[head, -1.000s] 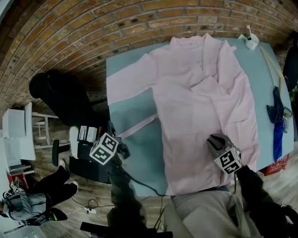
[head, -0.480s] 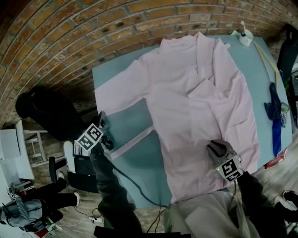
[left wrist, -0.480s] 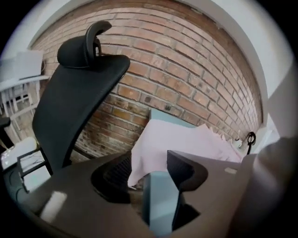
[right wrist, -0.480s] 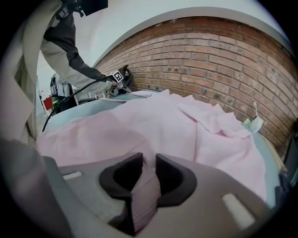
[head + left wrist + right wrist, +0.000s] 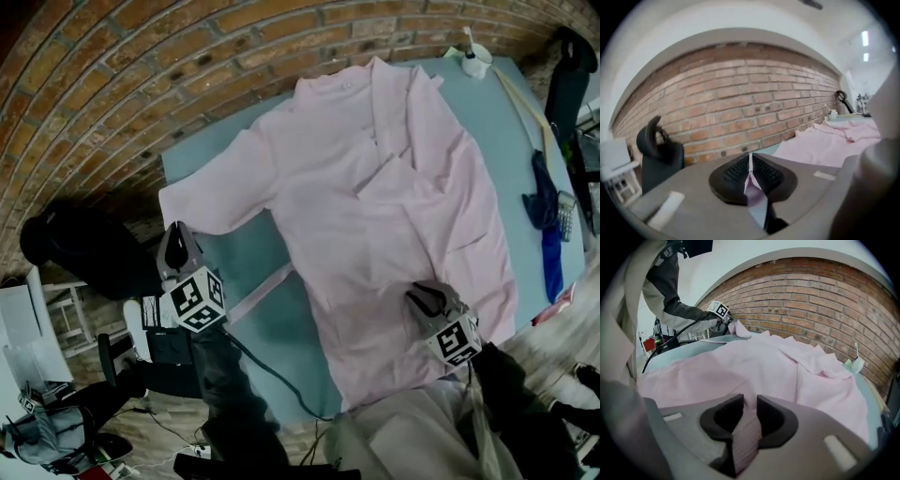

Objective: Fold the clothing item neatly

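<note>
A pale pink shirt lies spread face up on the teal table, its left sleeve stretched toward the table's left edge. My left gripper sits at that sleeve's end. Its jaws have just been closing, and a thin fold of pink cloth is pinched between them. The right gripper view shows the sleeve end lifted beside the left gripper. My right gripper is at the shirt's near hem, shut on a fold of the pink fabric.
A loose pink strip lies on the table beside the shirt body. A white cup stands at the far right corner. Blue cloth hangs at the right edge. A brick wall runs behind. A black chair stands left of the table.
My left gripper has moved from the near end of the pink strip, along the table's left edge, to the sleeve end and has shut on it. The right gripper has stayed at the hem.
</note>
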`<state>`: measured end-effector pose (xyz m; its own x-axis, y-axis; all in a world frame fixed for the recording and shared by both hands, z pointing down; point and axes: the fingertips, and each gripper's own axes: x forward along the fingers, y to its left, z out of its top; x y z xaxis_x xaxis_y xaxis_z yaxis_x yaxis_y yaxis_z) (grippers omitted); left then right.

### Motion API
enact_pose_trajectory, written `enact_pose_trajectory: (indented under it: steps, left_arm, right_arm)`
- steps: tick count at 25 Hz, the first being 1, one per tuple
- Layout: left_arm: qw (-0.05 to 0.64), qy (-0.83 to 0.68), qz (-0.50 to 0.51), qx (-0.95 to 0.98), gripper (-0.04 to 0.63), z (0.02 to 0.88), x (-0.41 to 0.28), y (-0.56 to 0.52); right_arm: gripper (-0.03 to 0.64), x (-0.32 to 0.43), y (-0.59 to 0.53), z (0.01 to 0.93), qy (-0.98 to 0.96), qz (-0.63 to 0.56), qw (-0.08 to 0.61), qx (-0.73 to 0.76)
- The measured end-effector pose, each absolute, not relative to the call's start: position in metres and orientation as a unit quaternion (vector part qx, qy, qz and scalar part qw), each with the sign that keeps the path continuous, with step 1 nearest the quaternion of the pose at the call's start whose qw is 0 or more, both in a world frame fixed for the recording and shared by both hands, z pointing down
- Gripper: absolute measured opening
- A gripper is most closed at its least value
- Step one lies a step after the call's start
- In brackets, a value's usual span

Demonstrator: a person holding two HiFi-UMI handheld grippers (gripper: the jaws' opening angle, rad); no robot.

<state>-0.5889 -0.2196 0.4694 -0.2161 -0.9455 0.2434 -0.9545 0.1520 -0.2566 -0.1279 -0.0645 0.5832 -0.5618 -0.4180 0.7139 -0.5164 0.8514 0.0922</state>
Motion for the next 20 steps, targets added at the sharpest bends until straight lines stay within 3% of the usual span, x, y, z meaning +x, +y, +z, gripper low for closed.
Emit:
enact_pose_trajectory:
  steps: [4,8,11,13,14,18,20]
  left_arm:
    - [-0.227,-0.614,0.277,0.703,0.028,0.393,-0.445,-0.234]
    - [-0.325,-0.443,0.251,0.797,0.029,0.375,-0.273,-0.217]
    - [-0.278,-0.311,0.231,0.879,0.065,0.413,-0.162,-0.178]
    - [-0.209,-0.226,0.241,0.92,0.295,0.449,-0.11,-0.143]
    - [-0.18,-0.199,0.249,0.931,0.324,0.462,-0.096,-0.126]
    - [-0.063,-0.233,0.227,0.943,0.315,0.475,-0.104,-0.099]
    - [0.015,-0.297,0.201,0.933,0.215,0.476,-0.132,-0.102]
  right_arm:
    - [0.094,-0.121,-0.063,0.587,-0.878,0.065,0.392,0.268]
    - [0.094,-0.121,-0.063,0.586,-0.879,0.064,0.391,0.265]
    - [0.094,-0.123,-0.063,0.585,-0.878,0.065,0.391,0.267]
    - [0.098,-0.125,-0.061,0.58,-0.882,0.067,0.381,0.268]
    - [0.114,-0.125,-0.06,0.575,-0.885,0.069,0.373,0.268]
    - [0.115,-0.117,-0.059,0.547,-0.898,0.075,0.331,0.279]
    - [0.115,-0.108,-0.06,0.535,-0.897,0.083,0.313,0.3]
